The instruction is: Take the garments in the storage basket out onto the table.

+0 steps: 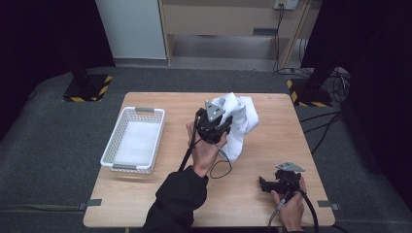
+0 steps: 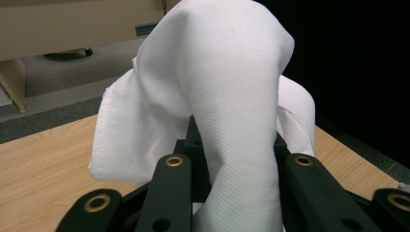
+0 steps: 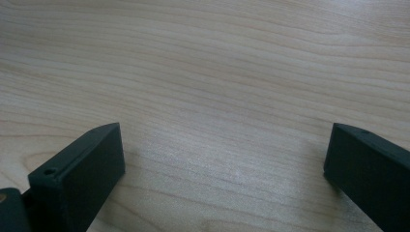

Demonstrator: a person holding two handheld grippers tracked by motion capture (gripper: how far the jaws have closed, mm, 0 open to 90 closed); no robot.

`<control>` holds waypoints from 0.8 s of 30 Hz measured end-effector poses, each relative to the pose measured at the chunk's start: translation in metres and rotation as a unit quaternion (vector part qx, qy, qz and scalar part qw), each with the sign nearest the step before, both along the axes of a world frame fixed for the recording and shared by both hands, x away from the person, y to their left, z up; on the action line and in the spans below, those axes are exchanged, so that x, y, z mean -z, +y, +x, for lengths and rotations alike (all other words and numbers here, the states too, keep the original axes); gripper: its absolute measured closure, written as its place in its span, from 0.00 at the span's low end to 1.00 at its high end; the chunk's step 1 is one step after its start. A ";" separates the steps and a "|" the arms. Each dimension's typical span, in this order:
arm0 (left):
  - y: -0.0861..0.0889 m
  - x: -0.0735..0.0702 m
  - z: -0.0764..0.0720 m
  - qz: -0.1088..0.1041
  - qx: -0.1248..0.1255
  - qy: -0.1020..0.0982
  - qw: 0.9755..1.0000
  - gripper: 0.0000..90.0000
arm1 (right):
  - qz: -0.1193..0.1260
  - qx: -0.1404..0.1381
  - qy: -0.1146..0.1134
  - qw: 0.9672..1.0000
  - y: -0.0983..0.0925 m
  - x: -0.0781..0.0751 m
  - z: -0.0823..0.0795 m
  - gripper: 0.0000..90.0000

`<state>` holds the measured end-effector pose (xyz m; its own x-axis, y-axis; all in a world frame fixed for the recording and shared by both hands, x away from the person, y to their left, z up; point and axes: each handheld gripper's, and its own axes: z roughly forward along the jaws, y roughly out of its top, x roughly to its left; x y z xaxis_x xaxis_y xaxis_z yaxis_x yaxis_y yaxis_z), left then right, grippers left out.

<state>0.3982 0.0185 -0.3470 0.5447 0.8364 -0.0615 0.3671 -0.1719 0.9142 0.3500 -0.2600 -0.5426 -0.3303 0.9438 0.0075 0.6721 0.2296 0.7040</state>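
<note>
A crumpled white cloth (image 1: 241, 118) lies on the far middle of the wooden table (image 1: 160, 189), partly lifted. My left gripper (image 1: 226, 122) is shut on it, held by a hand in a dark sleeve. In the left gripper view a fold of the cloth (image 2: 227, 82) rises from between the black jaws and drapes over them, hiding my left gripper's (image 2: 237, 141) tips. Near the front right corner of the table my right gripper (image 1: 264, 185) rests low and points left. Its jaws stand wide apart over bare wood, so my right gripper (image 3: 222, 154) is open with nothing between them.
A white plastic basket (image 1: 109, 149) with grey handles sits at the table's left side. A thin black cable (image 1: 221, 170) loops on the wood beside the left wrist. Dark stands and cables flank the table on the grey floor.
</note>
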 end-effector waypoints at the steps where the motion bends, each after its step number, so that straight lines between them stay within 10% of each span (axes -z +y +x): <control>1: -0.001 0.000 0.000 0.000 0.001 0.001 1.000 0.80 | 0.000 0.000 0.000 1.000 0.000 0.000 0.000 0.01; 24: -0.015 0.016 0.009 0.013 0.010 0.016 1.000 0.80 | 0.000 0.000 0.000 1.000 0.000 0.000 0.000 0.01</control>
